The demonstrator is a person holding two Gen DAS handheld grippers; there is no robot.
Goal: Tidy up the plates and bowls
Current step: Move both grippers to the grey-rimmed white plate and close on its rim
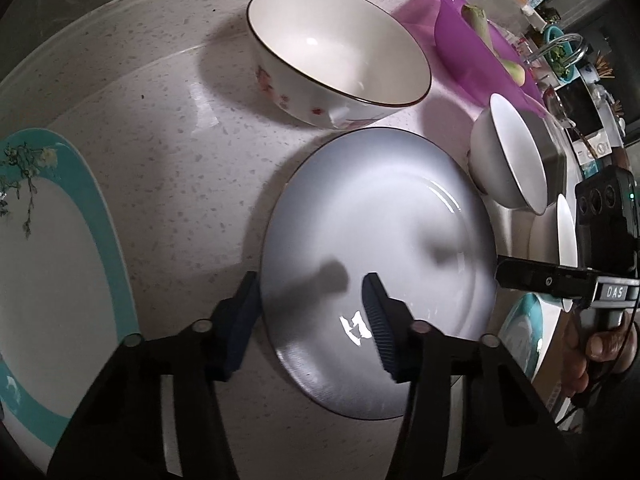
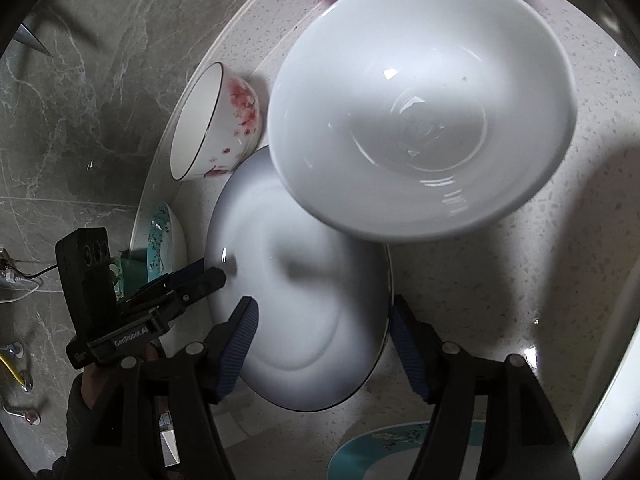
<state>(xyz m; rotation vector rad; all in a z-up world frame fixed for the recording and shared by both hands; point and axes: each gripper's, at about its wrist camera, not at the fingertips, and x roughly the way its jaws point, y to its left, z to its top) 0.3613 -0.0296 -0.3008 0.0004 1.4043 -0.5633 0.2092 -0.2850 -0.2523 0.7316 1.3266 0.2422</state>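
**Mia:** Where is the gray plate point(image 1: 380, 220)?

**Ben:** It lies flat on the counter point(image 1: 180, 140), in the middle of all the dishes.

**Mia:** Why is the left gripper point(image 1: 311, 280) right there?

**Ben:** It sits over the plate's rim at 9 o'clock. One finger is just outside the rim and the other is over the plate. I think it is lining up to grab that edge.

**Mia:** Is it squeezing the plate?

**Ben:** No. Its jaws are partway apart, with the rim in the gap. Nothing is pinched.

**Mia:** And the right gripper point(image 2: 324, 302)?

**Ben:** It is at the other side, at the plate's 3 o'clock. One finger is over the plate and one is just past the rim. Its jaws are wide apart and it holds nothing.

**Mia:** Why two grippers for one plate?

**Ben:** The plate is wide and slippery, so maybe two sides feel safer. That is my guess.

**Mia:** What is around it?

**Ben:** A flower bowl point(image 1: 340, 52) stands just beside it at 12 o'clock. A white bowl point(image 2: 420, 120) is close at 2 o'clock. A teal plate point(image 1: 60, 260) lies apart at 9 o'clock.

**Mia:** So nothing is stacked?

**Ben:** Not here. I think the gray plate belongs with the teal one, and the bowls belong together.
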